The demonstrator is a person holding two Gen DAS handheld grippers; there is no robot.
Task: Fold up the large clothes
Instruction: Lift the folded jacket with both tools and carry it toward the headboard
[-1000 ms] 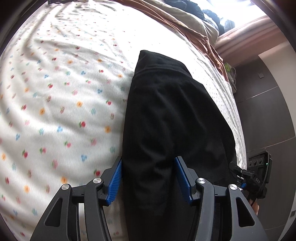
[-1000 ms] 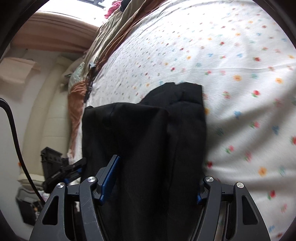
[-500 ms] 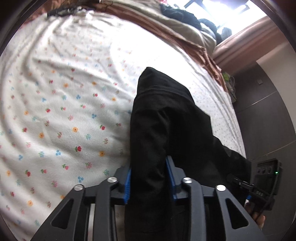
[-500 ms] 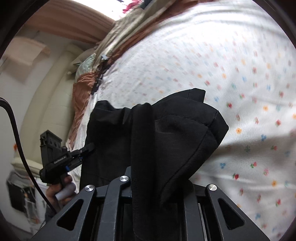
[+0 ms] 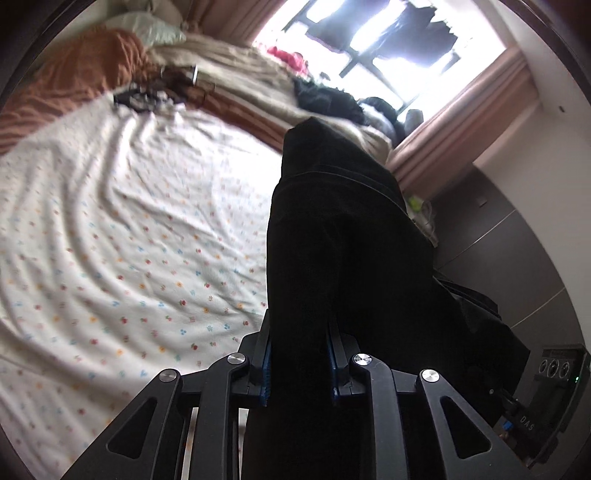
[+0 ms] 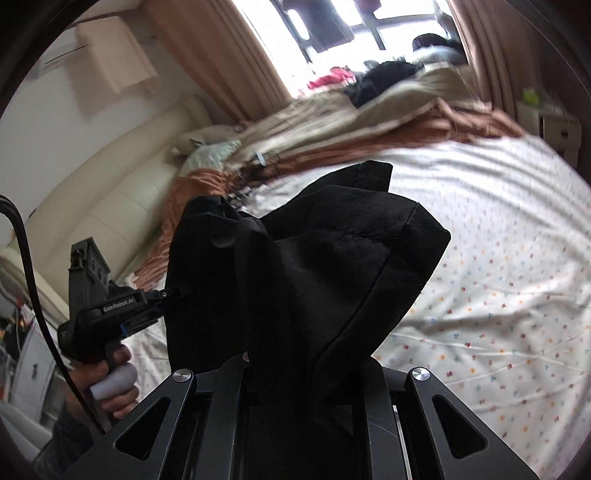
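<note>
Both claws grip the black garment [image 5: 343,236] above the flowered bed sheet [image 5: 122,236]: the left claw [image 5: 299,365] closing its blue pads on a fold, the right claw [image 6: 306,373] clamped nearly shut on bunched cloth.

Bed [image 5: 110,236] carried everything: white sheet printed with small coloured flowers, creased in long ripples. Rust-orange cover [image 5: 85,74] lay bunched at far-left end, pale pillow [image 5: 147,31] beside it. Beige-and-brown striped blanket [image 5: 236,77] ran along far edge toward window. Dark tangled item [image 5: 155,94] sat on sheet against blanket. Black clothes [image 5: 325,99] and something red [image 5: 288,55] were heaped on blanket near window. Cream padded headboard [image 6: 110,192] stood at bed's end.
</note>
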